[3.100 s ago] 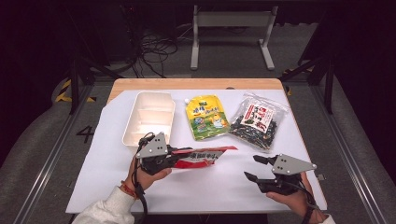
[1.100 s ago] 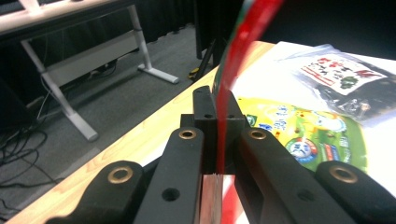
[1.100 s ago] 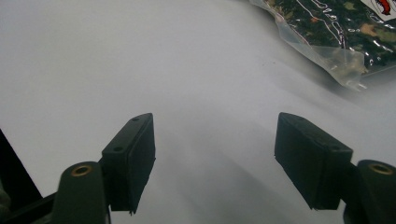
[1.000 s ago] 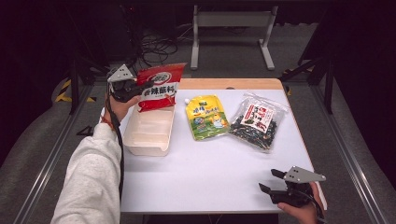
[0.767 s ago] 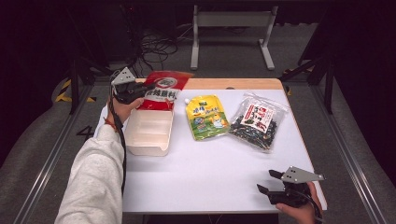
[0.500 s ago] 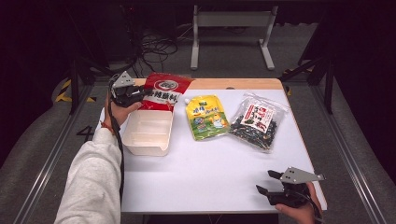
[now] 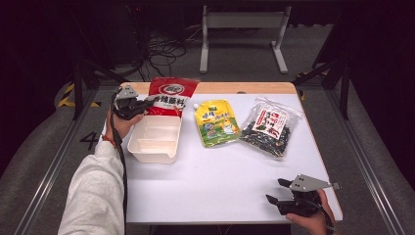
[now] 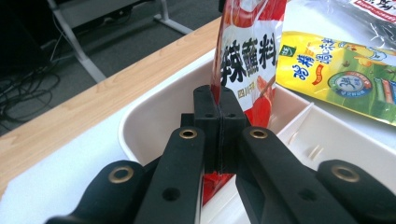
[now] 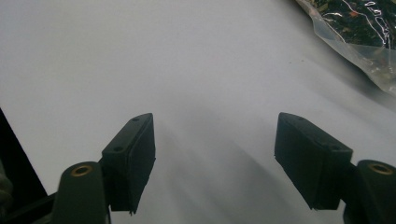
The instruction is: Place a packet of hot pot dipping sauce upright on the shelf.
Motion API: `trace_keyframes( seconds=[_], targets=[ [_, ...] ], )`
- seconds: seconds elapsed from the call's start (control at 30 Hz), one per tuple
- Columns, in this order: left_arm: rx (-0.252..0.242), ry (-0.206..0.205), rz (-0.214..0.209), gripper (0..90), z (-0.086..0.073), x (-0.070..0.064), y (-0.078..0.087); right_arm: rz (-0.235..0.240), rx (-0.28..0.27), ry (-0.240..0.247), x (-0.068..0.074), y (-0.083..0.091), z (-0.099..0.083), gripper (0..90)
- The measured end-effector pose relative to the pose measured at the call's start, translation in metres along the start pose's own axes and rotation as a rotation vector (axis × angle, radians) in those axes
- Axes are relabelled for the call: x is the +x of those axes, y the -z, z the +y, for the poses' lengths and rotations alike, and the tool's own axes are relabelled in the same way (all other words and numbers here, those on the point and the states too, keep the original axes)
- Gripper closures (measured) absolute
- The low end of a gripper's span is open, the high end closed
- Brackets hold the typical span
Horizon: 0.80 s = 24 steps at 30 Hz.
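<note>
White table (image 7: 220,181), wood far edge; dark room, grey floor (image 7: 44,161), cables (image 7: 161,46).

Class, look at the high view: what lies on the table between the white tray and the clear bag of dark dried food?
The yellow pouch lies flat between the white tray and the clear bag, apart from both in the high view.

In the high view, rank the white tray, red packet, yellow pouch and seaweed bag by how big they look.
1. White tray, largest.
2. Seaweed bag and yellow pouch: too alike to rank.
3. Red packet: looks smallest, but it is tilted and held up by the left gripper, so unsure.
</note>
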<state>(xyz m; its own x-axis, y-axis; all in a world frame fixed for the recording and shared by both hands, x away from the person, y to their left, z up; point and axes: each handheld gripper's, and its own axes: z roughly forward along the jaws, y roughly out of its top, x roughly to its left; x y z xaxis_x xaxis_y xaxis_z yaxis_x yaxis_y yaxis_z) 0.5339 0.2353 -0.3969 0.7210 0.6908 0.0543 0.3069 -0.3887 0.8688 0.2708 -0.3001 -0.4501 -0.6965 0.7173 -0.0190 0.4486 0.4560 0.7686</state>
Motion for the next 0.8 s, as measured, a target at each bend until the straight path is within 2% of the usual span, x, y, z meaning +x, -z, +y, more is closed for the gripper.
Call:
trace_keyframes(
  seconds=[0.07,0.33,0.43,0.5,0.53,0.63,0.73,0.8],
  targets=[
    [0.033,-0.023,0.003,89.9,-0.003,-0.002,-0.003,0.004,0.001,-0.004,0.0,-0.001,-0.001,28.8],
    [0.064,-0.021,0.014,89.7,-0.004,-0.004,-0.009,0.001,-0.003,-0.003,0.0,0.001,0.0,28.9],
    [0.044,-0.017,0.012,88.6,-0.005,-0.004,-0.006,-0.001,-0.003,-0.004,0.0,0.002,0.0,28.9],
    [0.01,0.006,0.022,86.4,-0.005,-0.003,-0.001,-0.006,-0.002,-0.003,-0.001,0.002,0.0,29.3],
    [0.007,0.012,0.027,83.3,-0.005,-0.002,0.001,-0.007,-0.004,-0.003,-0.001,0.003,0.0,29.8],
    [0.003,0.014,0.031,81.9,-0.007,-0.001,0.005,-0.016,-0.014,-0.007,-0.002,0.004,0.001,31.0],
    [-0.023,0.03,0.044,79.9,-0.009,-0.003,0.014,-0.025,-0.039,-0.026,-0.005,0.007,0.003,32.3],
    [-0.029,0.025,0.054,79.9,-0.01,-0.006,0.022,-0.028,-0.049,-0.032,-0.007,0.008,0.004,32.9]
  ],
)
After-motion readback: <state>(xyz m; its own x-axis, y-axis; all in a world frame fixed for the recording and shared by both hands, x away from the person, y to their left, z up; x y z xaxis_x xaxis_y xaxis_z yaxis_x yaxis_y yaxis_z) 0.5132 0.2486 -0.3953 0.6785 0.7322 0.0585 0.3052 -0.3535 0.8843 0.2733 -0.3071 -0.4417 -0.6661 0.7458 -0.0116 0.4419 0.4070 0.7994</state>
